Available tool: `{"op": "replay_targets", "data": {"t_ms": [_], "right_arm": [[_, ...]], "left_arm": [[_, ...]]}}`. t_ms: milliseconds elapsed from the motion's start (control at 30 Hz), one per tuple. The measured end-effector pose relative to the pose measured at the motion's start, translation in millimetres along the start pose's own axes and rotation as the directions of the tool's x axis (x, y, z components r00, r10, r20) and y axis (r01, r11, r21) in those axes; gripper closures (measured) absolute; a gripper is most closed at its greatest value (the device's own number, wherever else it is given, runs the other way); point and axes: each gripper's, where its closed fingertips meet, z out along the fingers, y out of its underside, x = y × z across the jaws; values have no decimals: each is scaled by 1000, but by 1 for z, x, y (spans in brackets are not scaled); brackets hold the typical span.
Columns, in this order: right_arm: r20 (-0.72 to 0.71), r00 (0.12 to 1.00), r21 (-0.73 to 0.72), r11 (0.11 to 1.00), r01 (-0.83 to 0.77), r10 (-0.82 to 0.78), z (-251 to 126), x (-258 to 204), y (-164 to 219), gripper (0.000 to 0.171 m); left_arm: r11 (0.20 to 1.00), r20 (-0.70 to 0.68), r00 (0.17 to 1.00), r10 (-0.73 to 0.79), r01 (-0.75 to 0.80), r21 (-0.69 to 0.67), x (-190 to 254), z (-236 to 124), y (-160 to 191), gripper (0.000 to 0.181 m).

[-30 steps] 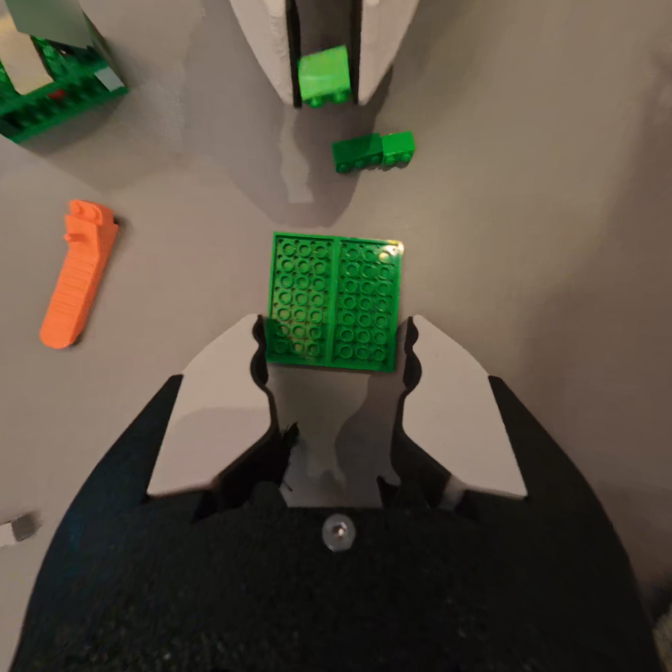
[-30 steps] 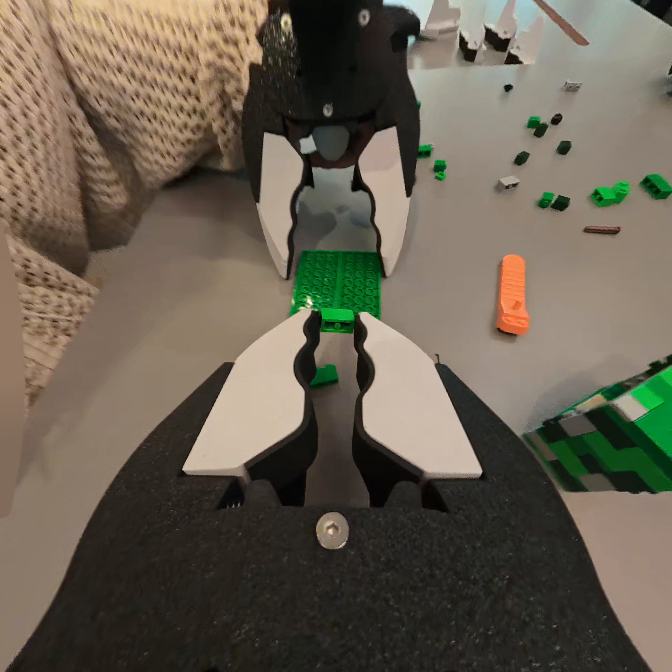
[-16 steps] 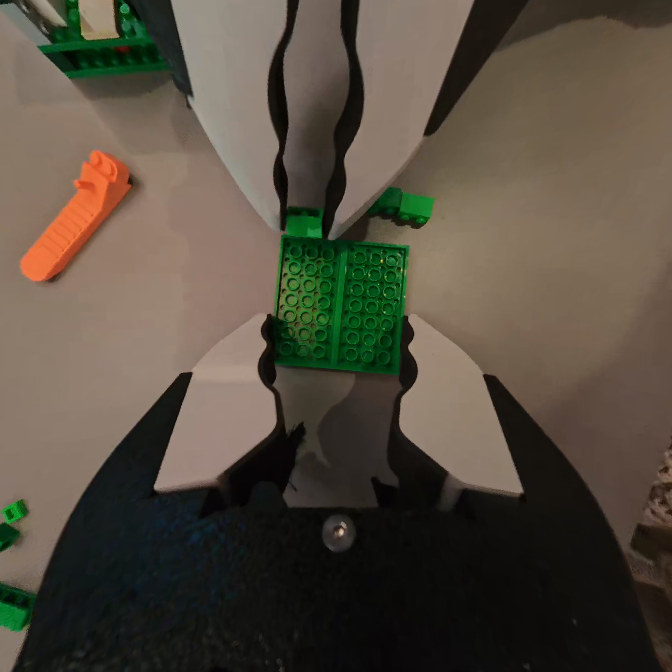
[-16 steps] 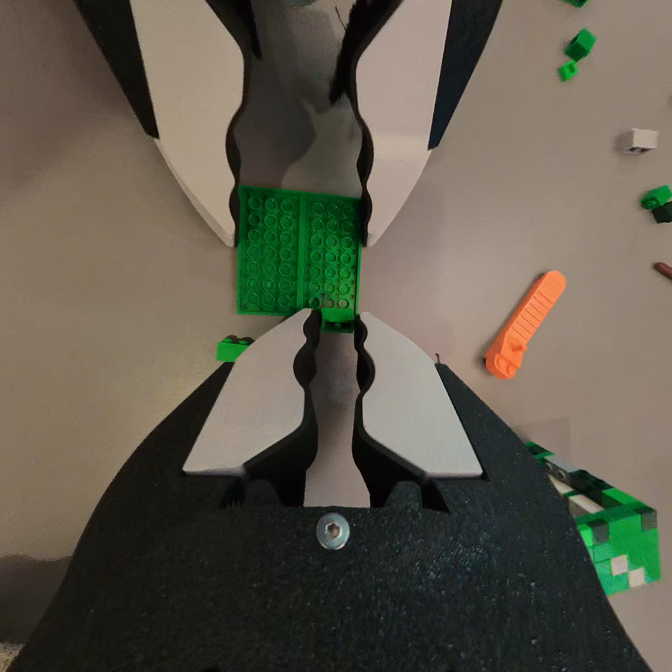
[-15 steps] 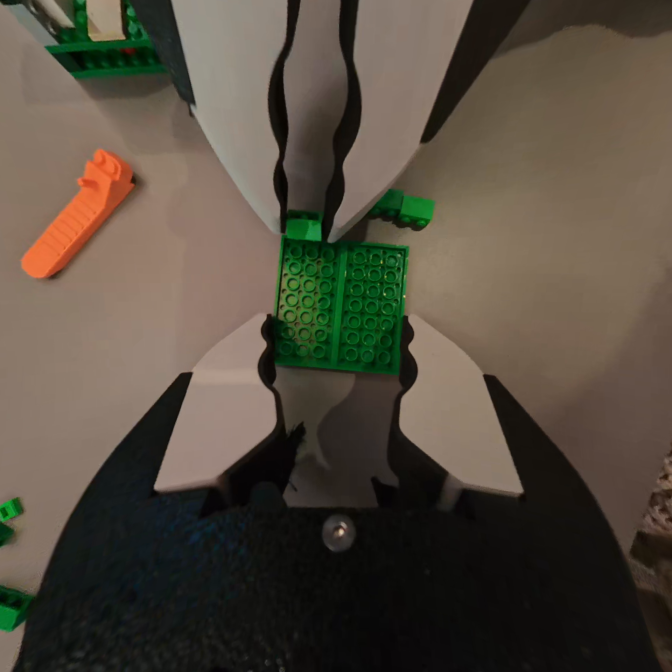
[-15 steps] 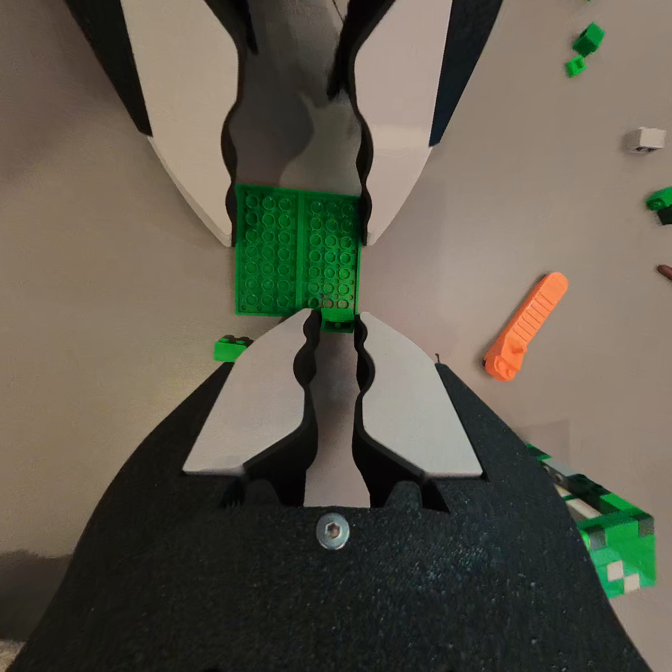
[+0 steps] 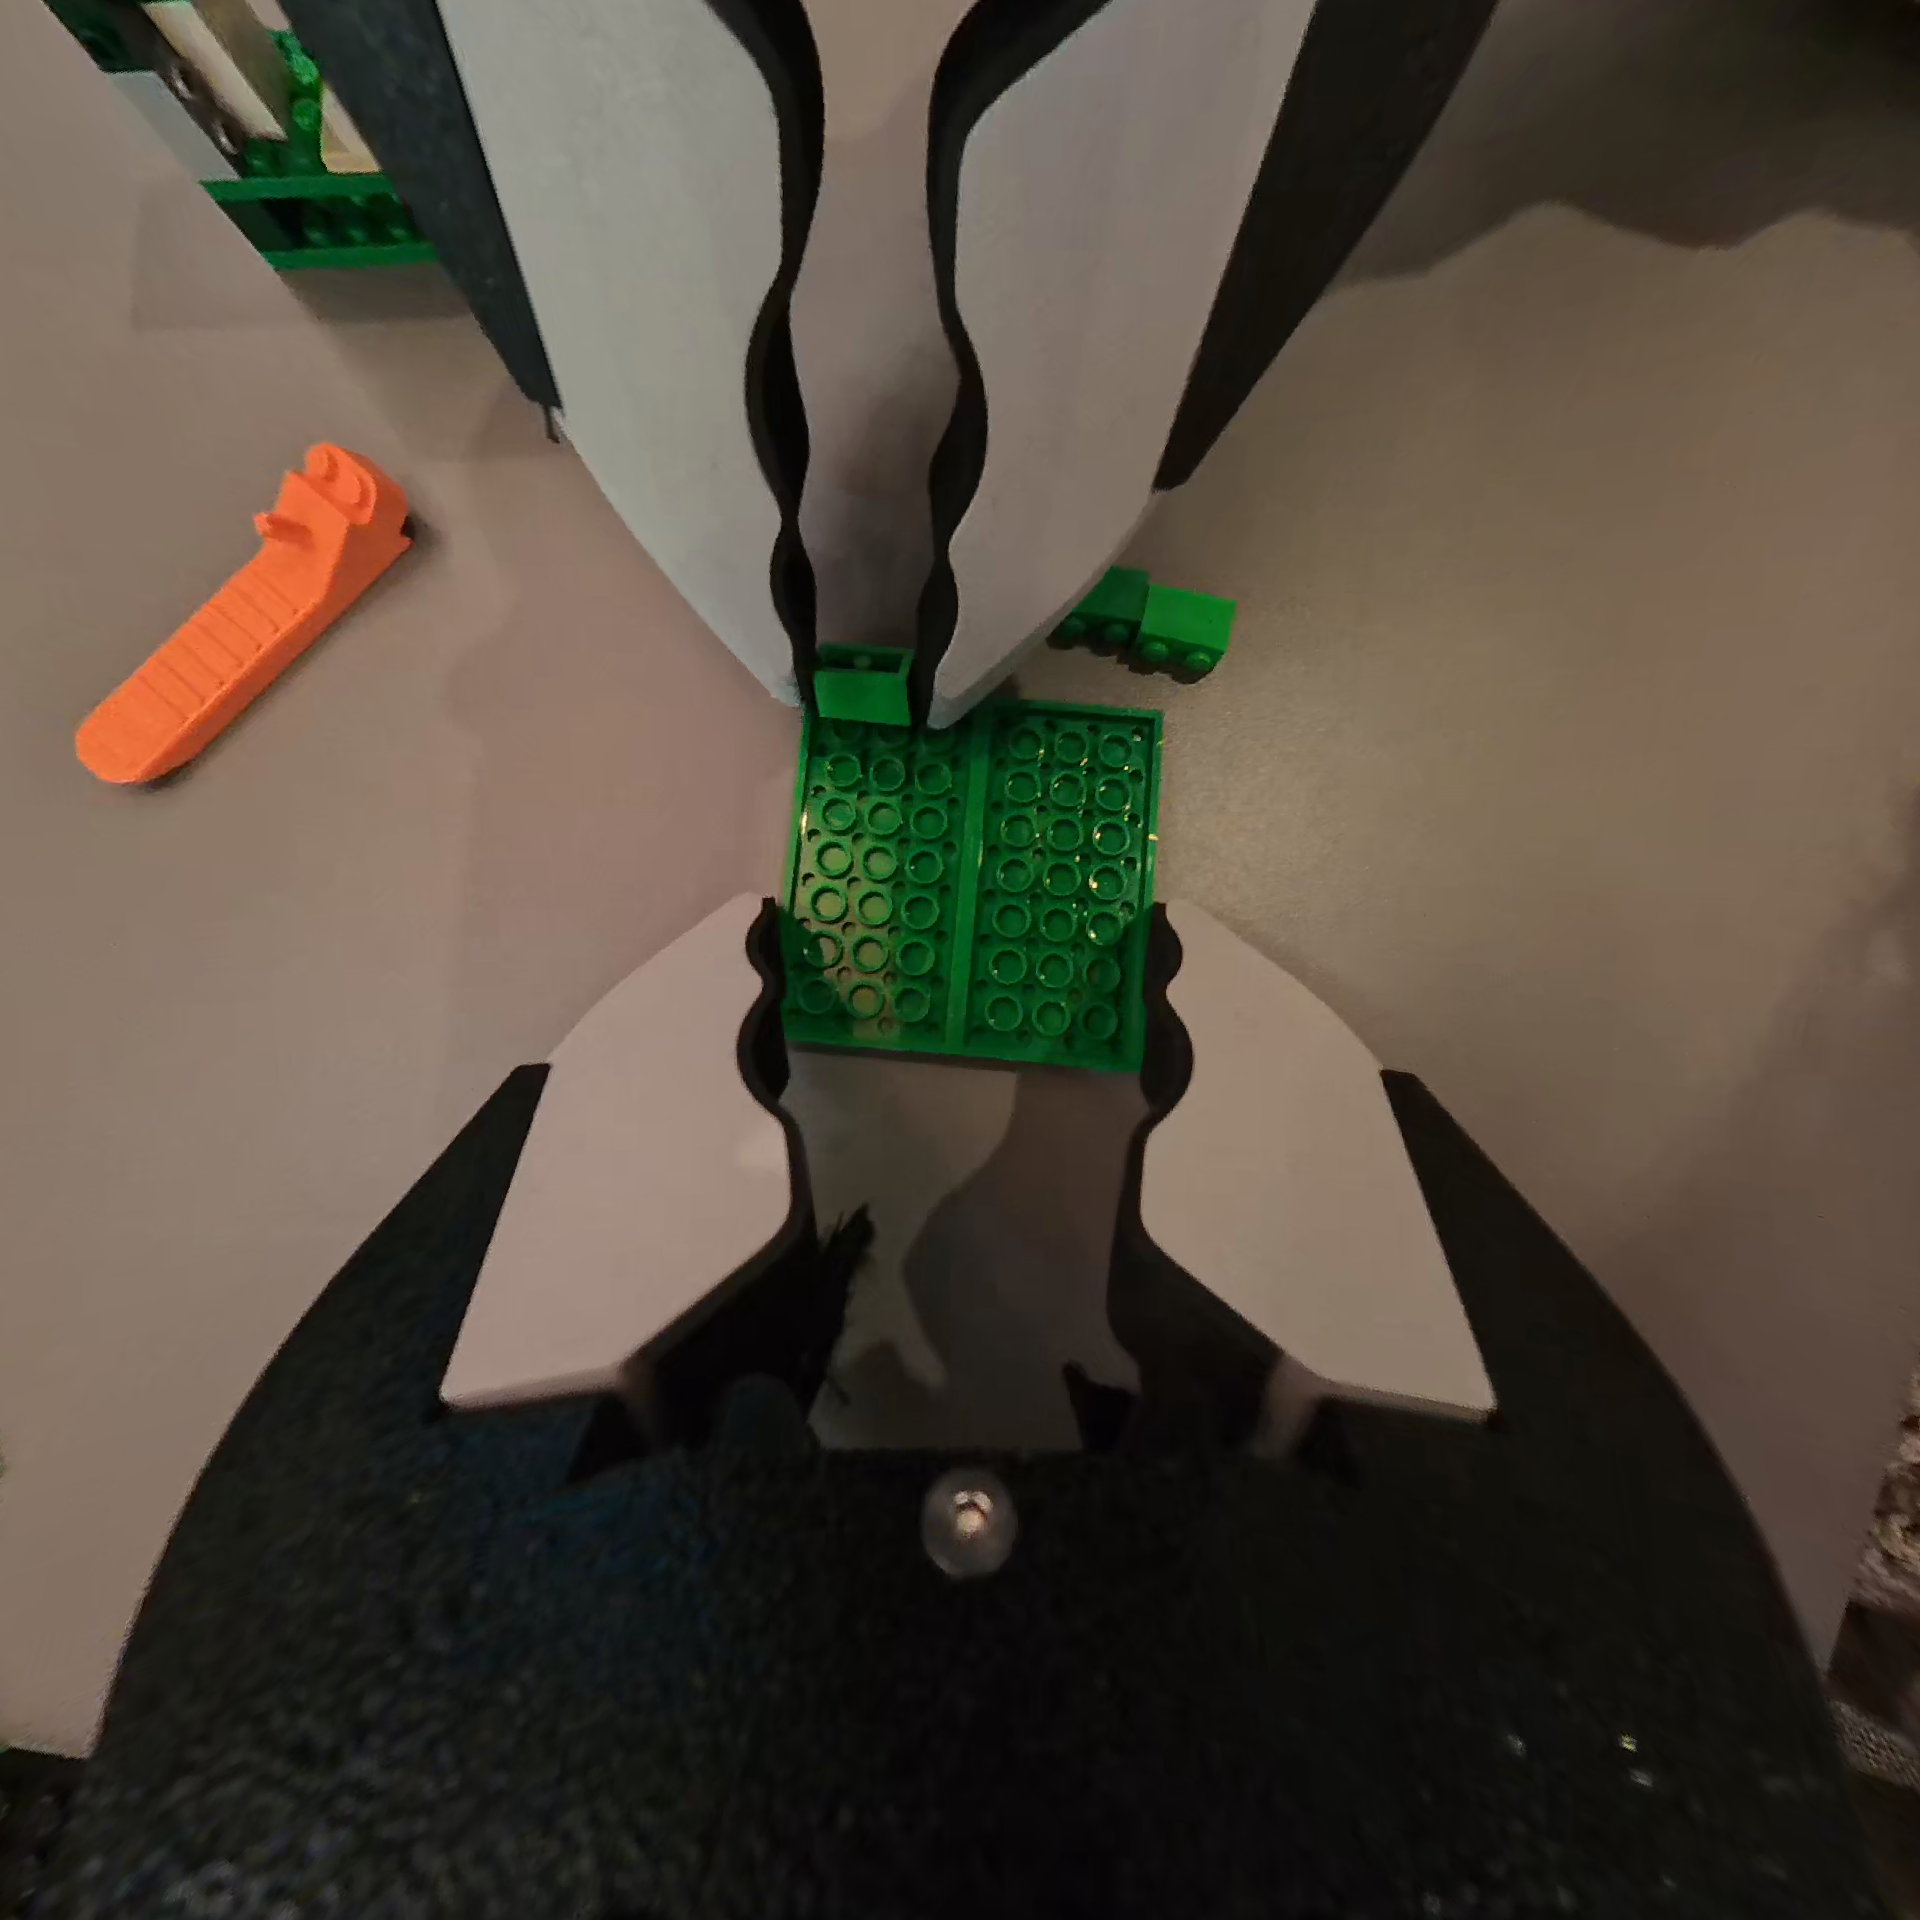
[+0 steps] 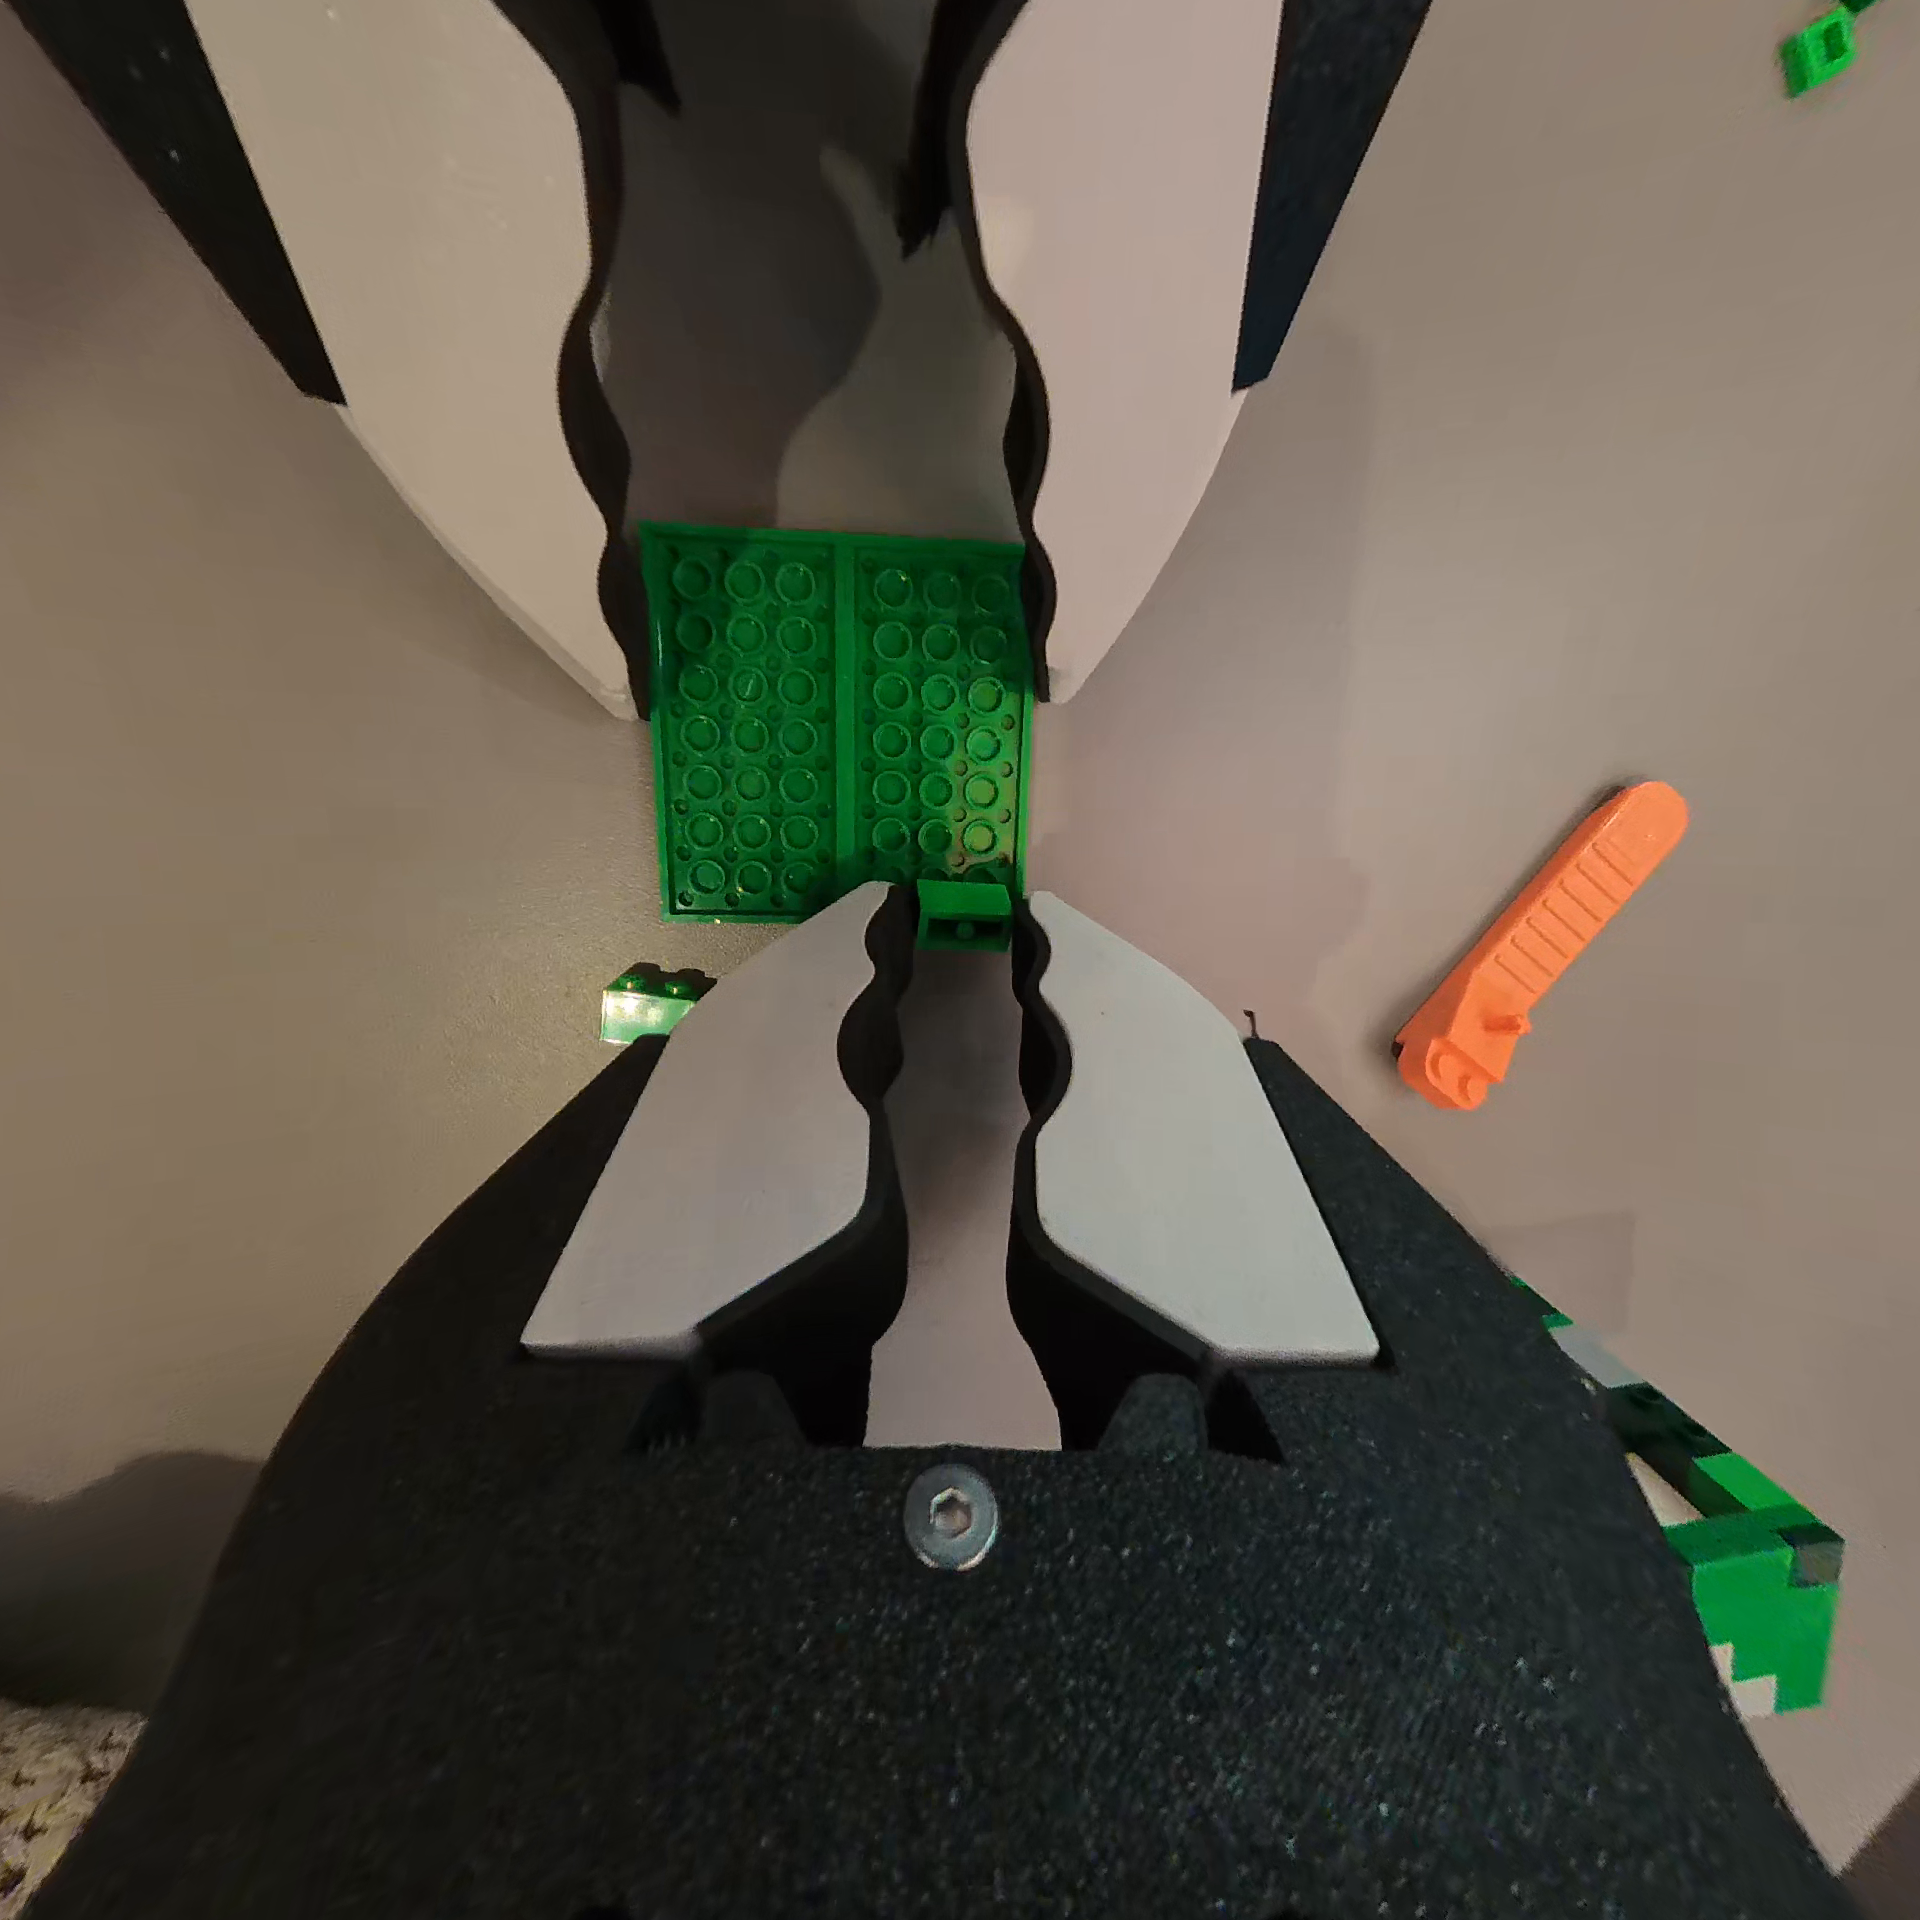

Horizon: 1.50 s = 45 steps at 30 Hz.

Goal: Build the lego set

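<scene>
The green plate, made of two studded halves side by side, is laid flat on the grey surface. It is grasped by the left claw, whose fingers are pressed against its two side edges at the near end. A small green brick is clenched in the right claw and is held at a far corner of the plate, seen from the left wrist view. Two small green bricks are seen just beside that end. An orange brick separator is lying well apart, and a partly built green model is seen near the edge.
</scene>
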Motion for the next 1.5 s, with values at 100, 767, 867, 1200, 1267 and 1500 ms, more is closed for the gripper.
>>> {"op": "replay_targets", "data": {"t_ms": [100,767,867,1200,1267,1500], "right_arm": [[-6,1000,6,1000,-1,1,0,1,0,153],[-2,996,370,925,-84,91,-26,-9,0,140],[-63,996,446,894,-35,70,-35,-15,-1,137],[-359,933,463,872,158,21,-32,-18,6,128],[-457,890,450,863,231,0,-36,-13,3,122],[-810,569,206,838,505,-143,-48,6,-12,116]], "left_arm": [[1000,-1,1000,1,-1,4,0,0,0,115],[996,-39,999,-2,6,90,2,1,-3,115],[990,-74,997,-34,44,137,3,-1,-5,115],[975,-109,992,-60,82,207,0,-9,-10,115],[971,-116,992,-58,83,222,0,-13,-13,115],[949,-147,987,-61,103,297,-2,-33,-30,115]]}}
